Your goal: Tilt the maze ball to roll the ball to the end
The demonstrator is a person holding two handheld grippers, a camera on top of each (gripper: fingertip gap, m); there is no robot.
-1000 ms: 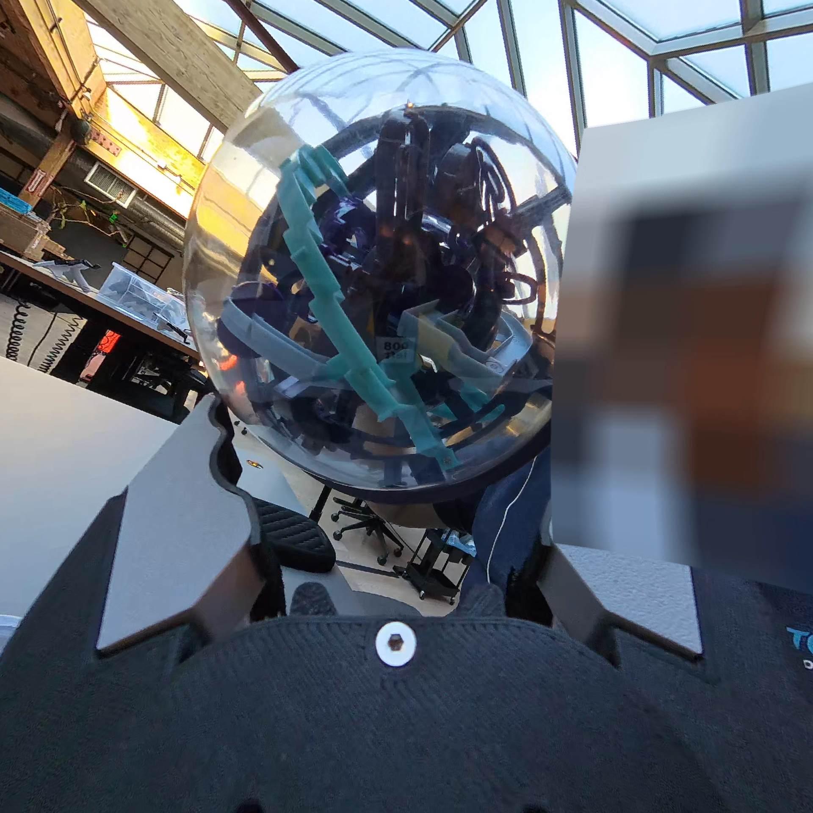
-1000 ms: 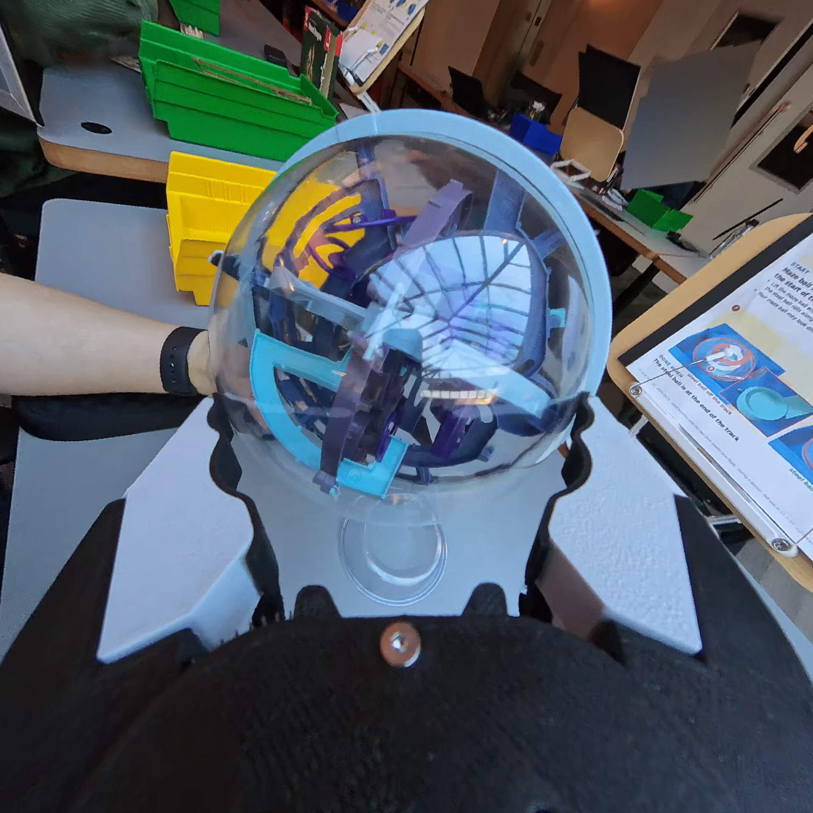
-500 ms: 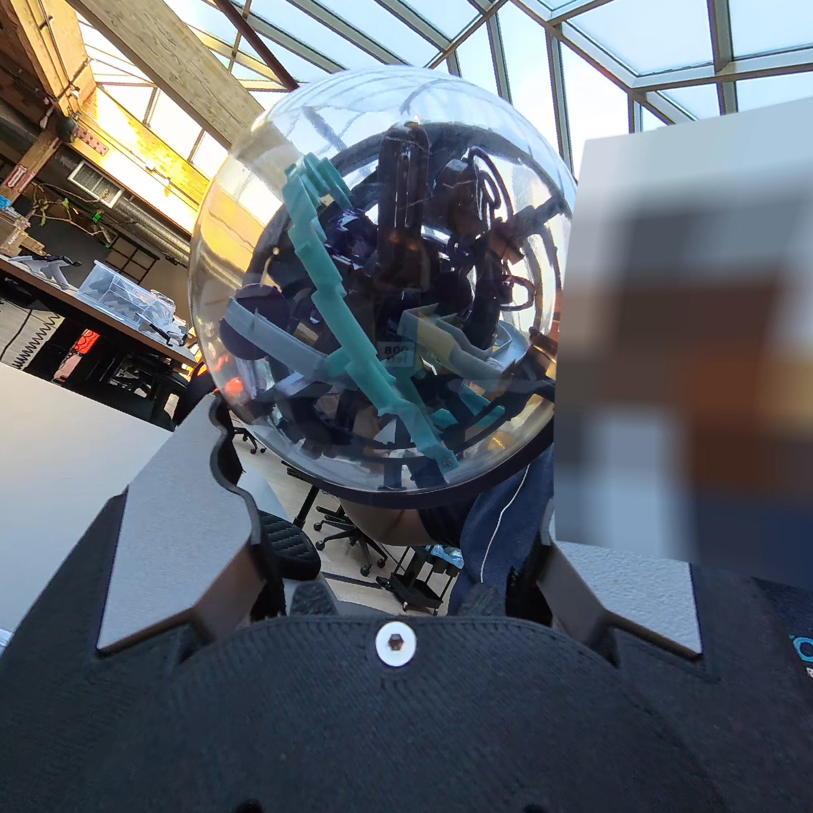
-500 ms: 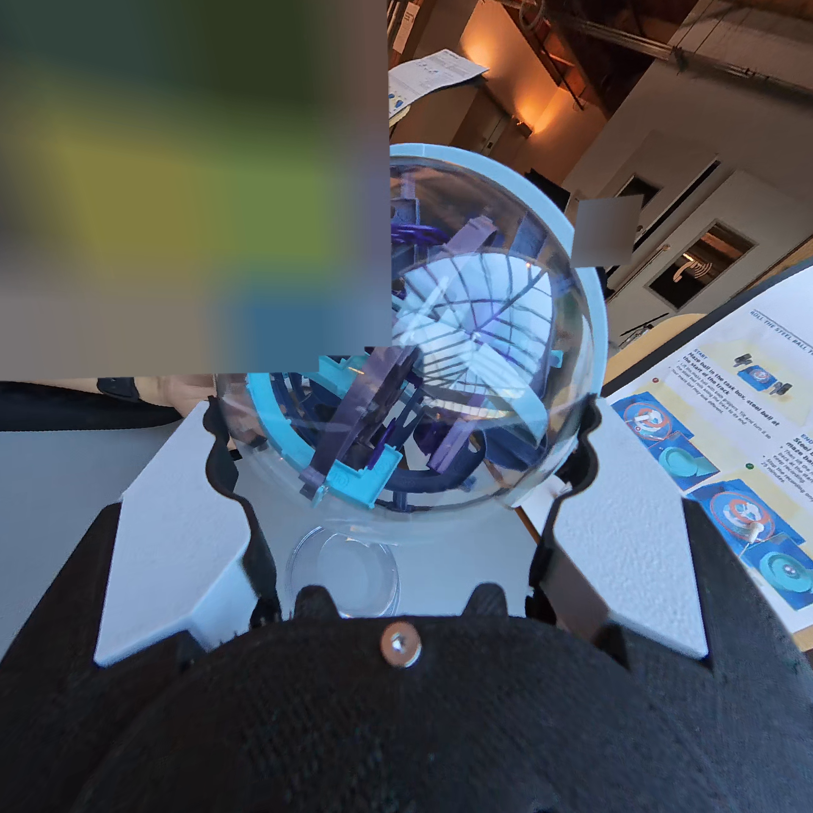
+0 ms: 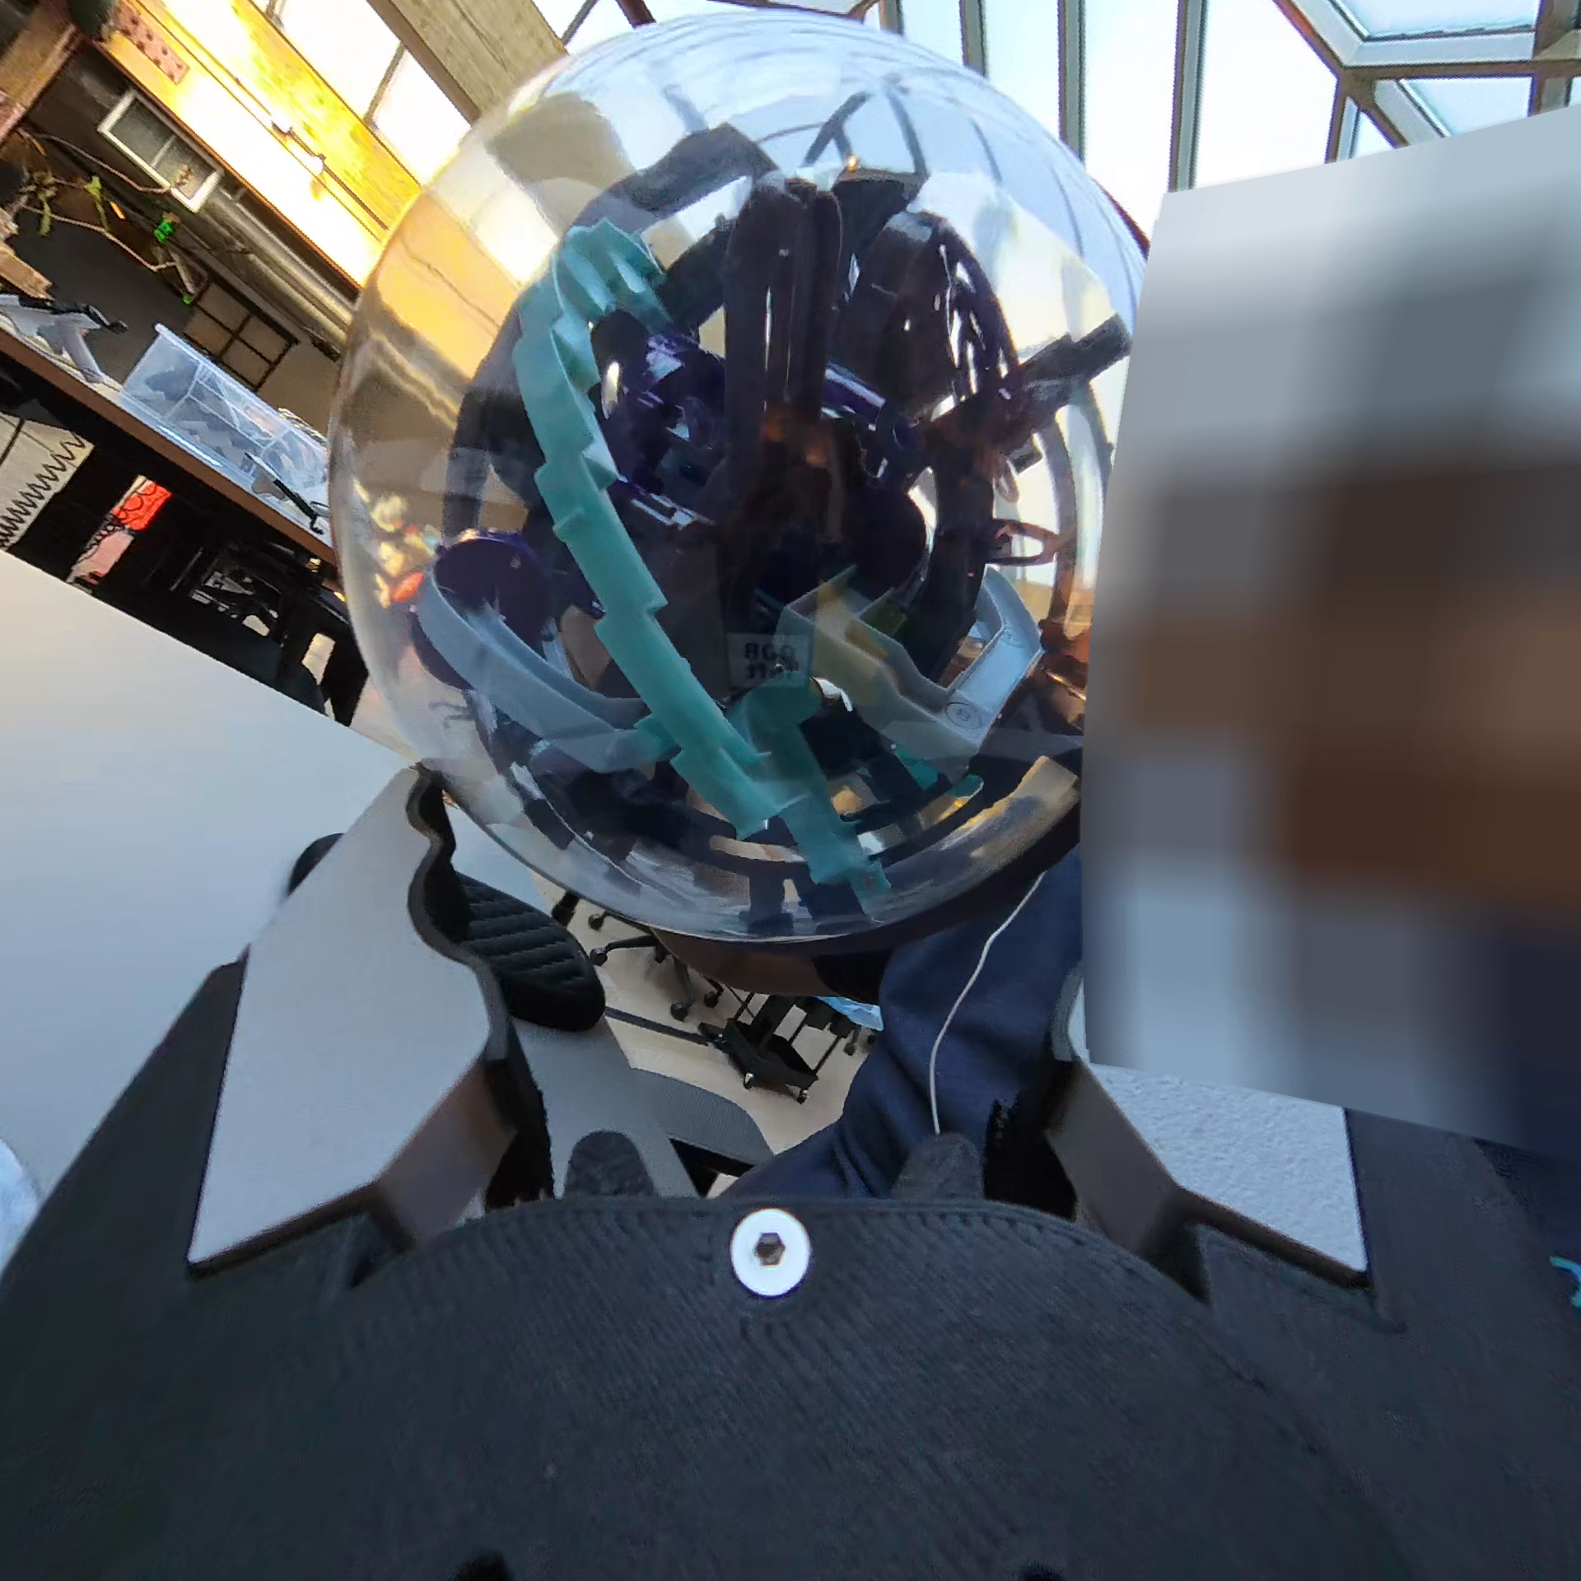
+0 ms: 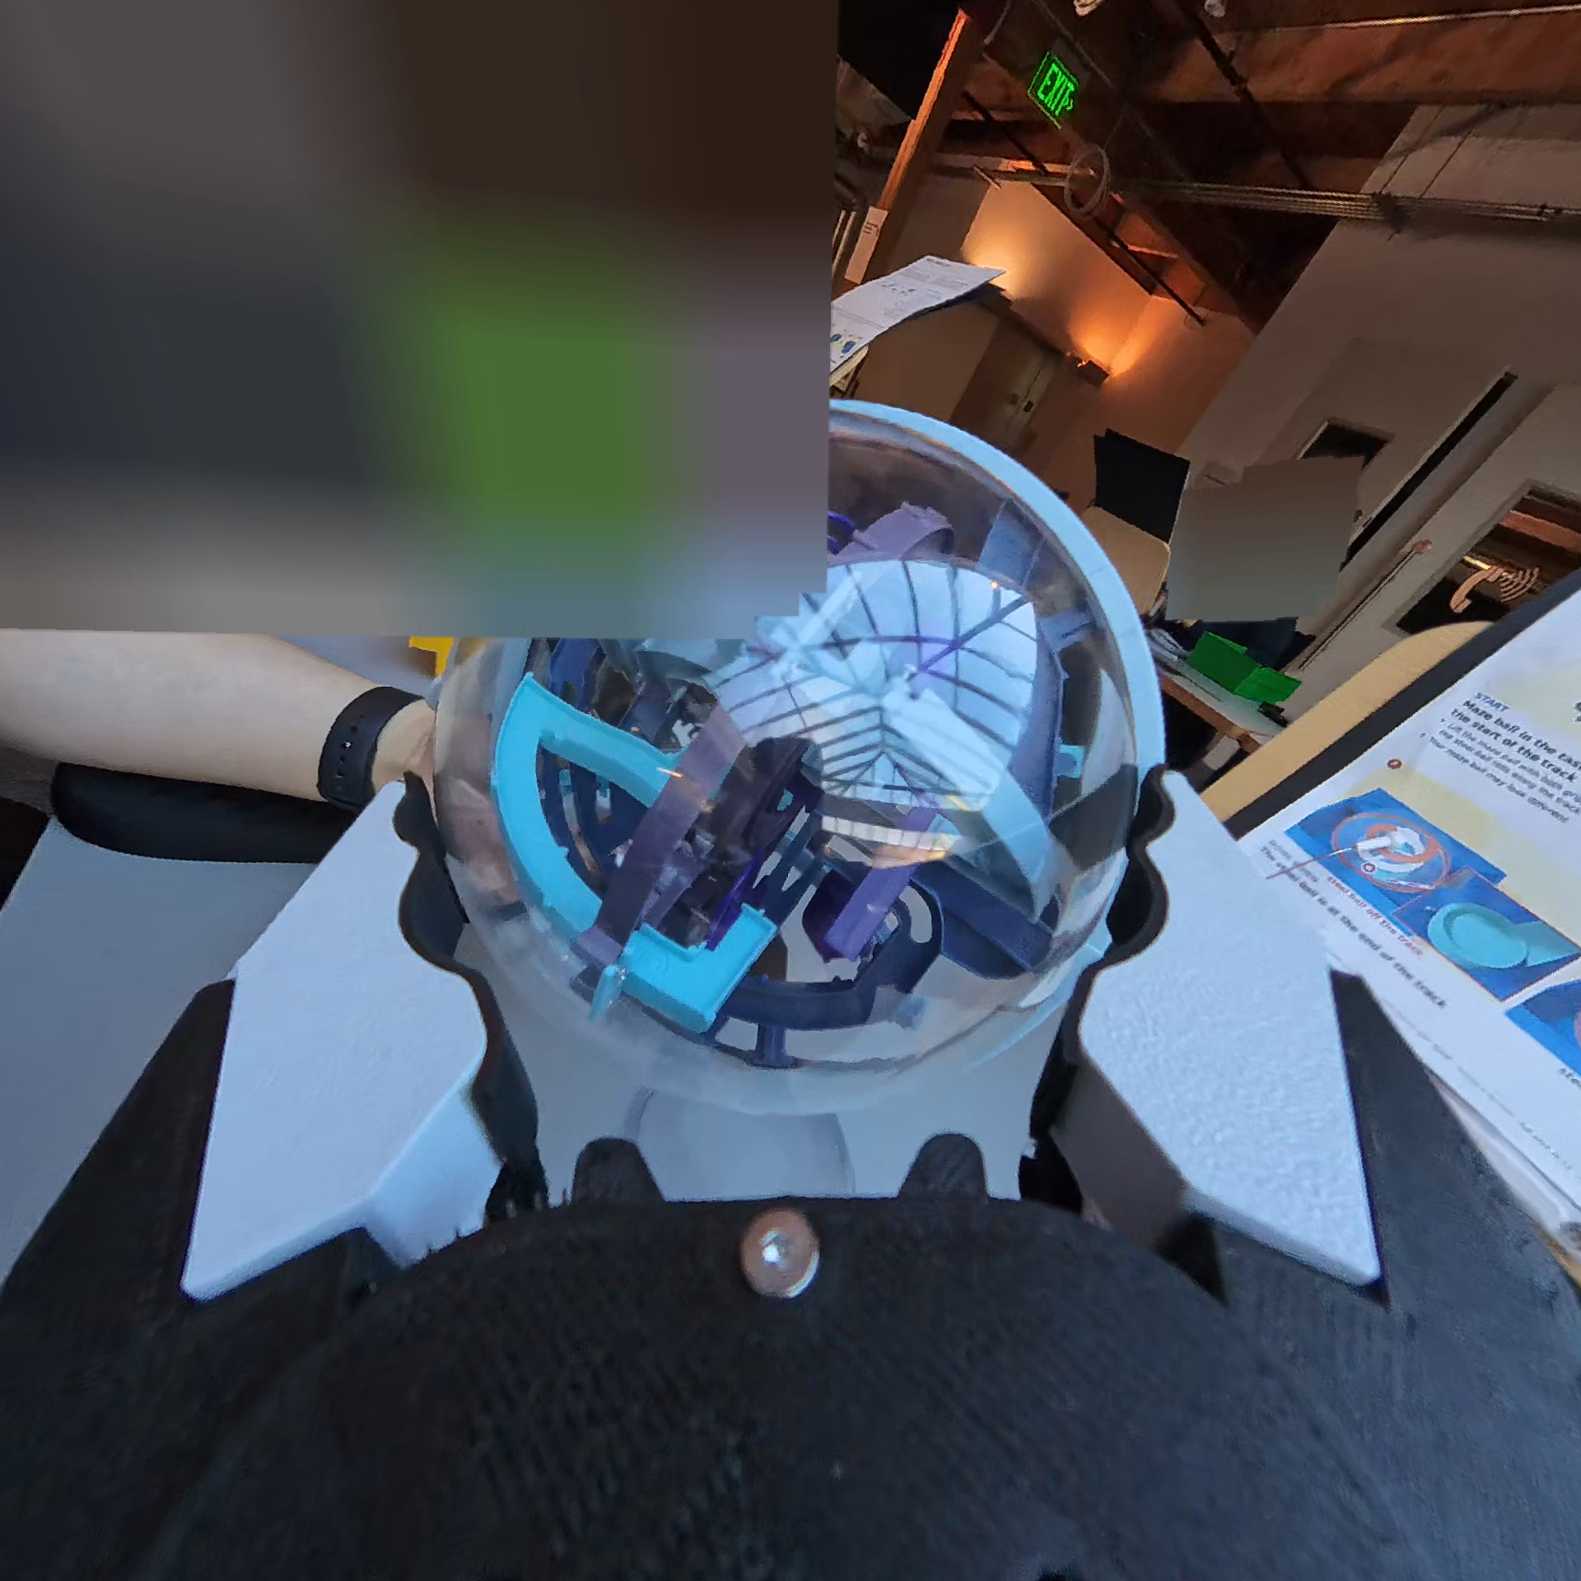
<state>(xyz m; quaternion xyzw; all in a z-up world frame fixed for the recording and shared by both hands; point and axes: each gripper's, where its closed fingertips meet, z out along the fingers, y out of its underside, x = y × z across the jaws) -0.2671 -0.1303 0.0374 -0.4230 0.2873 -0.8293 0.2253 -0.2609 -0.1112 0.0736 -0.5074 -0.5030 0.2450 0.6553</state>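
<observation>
Maze ball [image 5: 736, 513] sitting up in air above grey table [image 5: 128, 727], both grippers clamping it. Left gripper [image 5: 753, 864] fingers pressing clear shell from either side, skylight behind. Right gripper [image 6: 774, 864] fingers squeezing shell too, instruction sheet [image 6: 1454, 855] lying off to right, clear round stand [image 6: 736, 1138] resting below.

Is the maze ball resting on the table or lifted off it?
Lifted: the maze ball is clamped in the right gripper, above the table.
</observation>
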